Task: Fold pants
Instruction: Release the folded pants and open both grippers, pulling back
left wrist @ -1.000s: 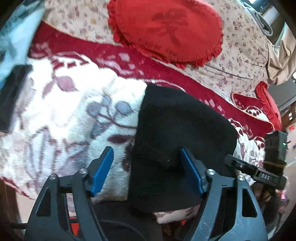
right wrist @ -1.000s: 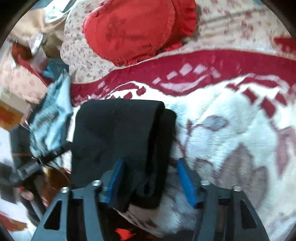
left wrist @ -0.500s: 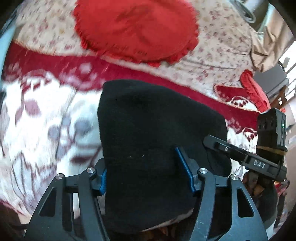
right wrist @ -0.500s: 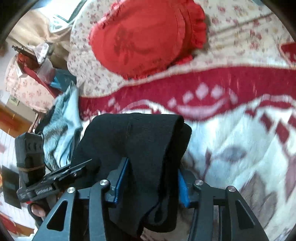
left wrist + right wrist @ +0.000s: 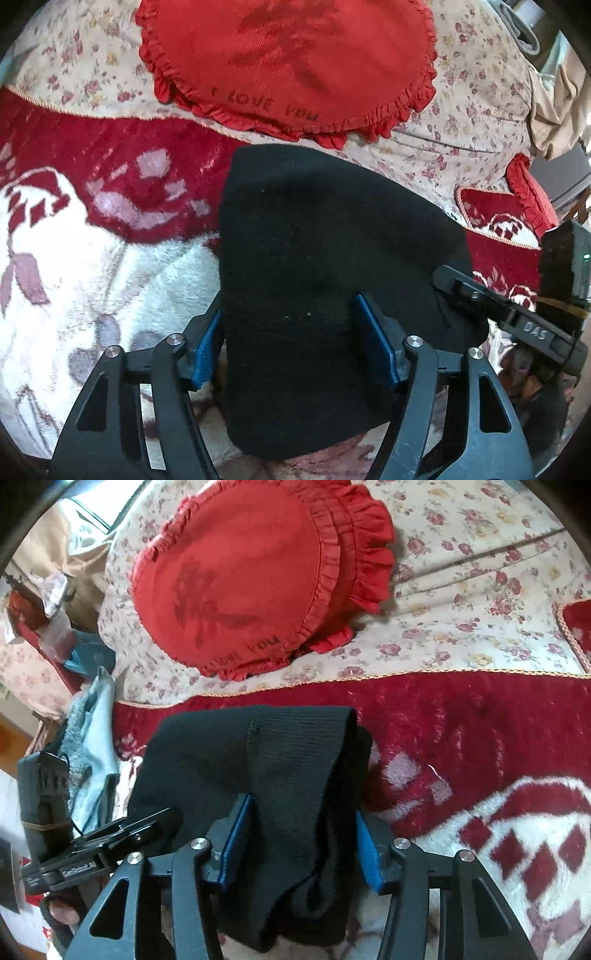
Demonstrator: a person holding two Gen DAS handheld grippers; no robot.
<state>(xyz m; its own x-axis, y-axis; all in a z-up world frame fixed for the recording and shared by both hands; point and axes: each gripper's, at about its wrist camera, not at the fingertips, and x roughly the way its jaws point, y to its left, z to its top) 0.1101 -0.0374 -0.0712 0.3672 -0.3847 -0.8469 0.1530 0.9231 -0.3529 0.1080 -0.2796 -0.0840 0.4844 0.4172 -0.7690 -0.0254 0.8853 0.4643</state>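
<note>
Underneath, a red-and-white blanket covers the bed, with a red pillow at the far side. Folded black pants lie on the blanket's near part. Both grippers, left and right, are clamped on the pants, their jaws having just eased wider.

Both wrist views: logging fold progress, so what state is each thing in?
black pants: folded into a thick bundle on the blanket.
left gripper: pads pressing the bundle's sides, jaws just been opening.
right gripper: likewise pressing the bundle, jaws just been opening.
red ruffled pillow: lying flat.
</note>
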